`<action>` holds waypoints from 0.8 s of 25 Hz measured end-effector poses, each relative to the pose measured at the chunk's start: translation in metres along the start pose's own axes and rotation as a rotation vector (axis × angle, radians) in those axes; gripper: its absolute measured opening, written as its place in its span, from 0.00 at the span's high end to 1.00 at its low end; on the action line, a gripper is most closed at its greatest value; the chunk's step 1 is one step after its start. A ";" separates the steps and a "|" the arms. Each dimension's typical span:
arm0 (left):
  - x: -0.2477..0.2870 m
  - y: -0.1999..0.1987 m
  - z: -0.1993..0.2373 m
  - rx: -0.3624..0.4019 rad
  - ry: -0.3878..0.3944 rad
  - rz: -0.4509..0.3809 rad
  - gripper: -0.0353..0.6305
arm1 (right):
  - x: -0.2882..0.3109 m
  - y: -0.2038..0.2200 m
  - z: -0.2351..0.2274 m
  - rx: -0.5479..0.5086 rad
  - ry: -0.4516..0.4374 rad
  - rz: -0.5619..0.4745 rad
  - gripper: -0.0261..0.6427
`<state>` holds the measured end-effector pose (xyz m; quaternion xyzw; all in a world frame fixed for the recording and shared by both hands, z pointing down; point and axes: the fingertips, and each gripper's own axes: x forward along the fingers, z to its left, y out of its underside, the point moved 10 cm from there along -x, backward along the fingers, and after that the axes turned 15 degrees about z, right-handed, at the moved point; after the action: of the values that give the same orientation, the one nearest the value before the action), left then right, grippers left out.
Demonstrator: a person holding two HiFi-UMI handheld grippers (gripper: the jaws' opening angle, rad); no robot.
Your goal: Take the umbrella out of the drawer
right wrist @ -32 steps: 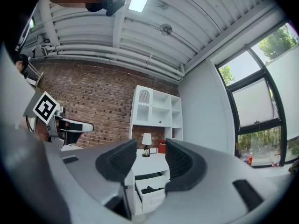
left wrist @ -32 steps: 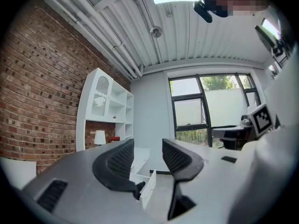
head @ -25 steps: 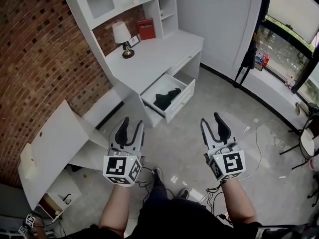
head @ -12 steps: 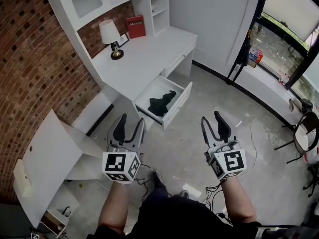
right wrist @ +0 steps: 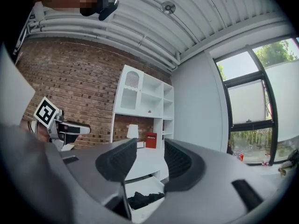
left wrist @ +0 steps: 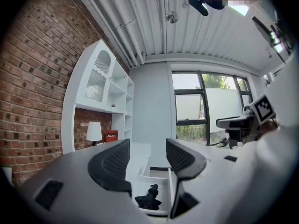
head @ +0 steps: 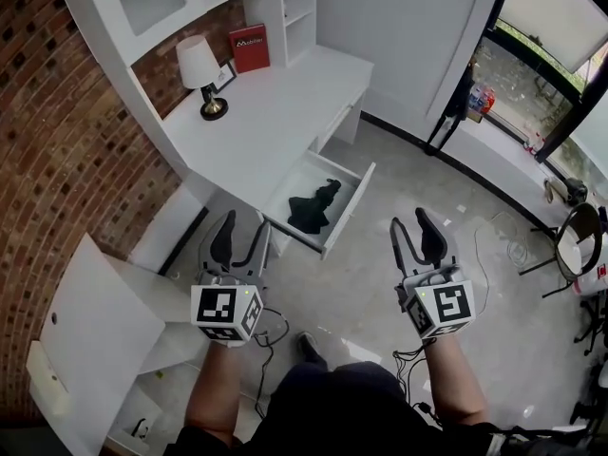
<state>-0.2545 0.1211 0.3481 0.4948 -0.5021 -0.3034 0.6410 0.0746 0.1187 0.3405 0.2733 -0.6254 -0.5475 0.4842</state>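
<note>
The black, folded-up cloth umbrella (head: 312, 207) lies in a soft heap inside the open white wooden drawer (head: 353, 207), just above the middle of the head view. The drawer is pulled out from under the flat white desk (head: 275, 122), so the opening part of the job looks done. The umbrella is all the way in the drawer and nothing touches it. The left grey claw with black pads and a marker cube (head: 240, 242) is at the lower left of the middle, and its jaws stand apart with nothing between them. The right grey claw of the same kind (head: 415, 240) is at the lower right of the middle, and its jaws stand apart and hold nothing too. Both claws are well apart from the drawer, over the pale grey stone floor (head: 380, 293). In each gripper view the umbrella shows small and low between the jaws, far off. On the desk, at the upper left, stand a small lamp with a white shade (head: 198, 65) and a red book (head: 249, 47), and a red brick wall (head: 57, 141) fills the left side. I think the taking has not started: a claw has to get close, reach in, close on the umbrella and lift it out.
</note>
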 end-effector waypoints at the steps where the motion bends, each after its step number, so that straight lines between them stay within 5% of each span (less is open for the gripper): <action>1: 0.004 0.001 0.006 -0.002 0.008 0.003 0.61 | 0.005 -0.001 0.003 0.001 0.008 0.004 0.69; 11: 0.041 0.003 0.026 -0.023 0.067 0.019 0.61 | 0.028 -0.013 0.009 -0.011 0.064 -0.019 0.70; 20: 0.080 -0.017 0.036 0.011 0.020 0.034 0.61 | 0.084 -0.013 -0.025 0.038 0.028 -0.025 0.71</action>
<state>-0.2623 0.0329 0.3602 0.4927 -0.5057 -0.2849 0.6483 0.0626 0.0317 0.3527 0.2976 -0.6255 -0.5377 0.4807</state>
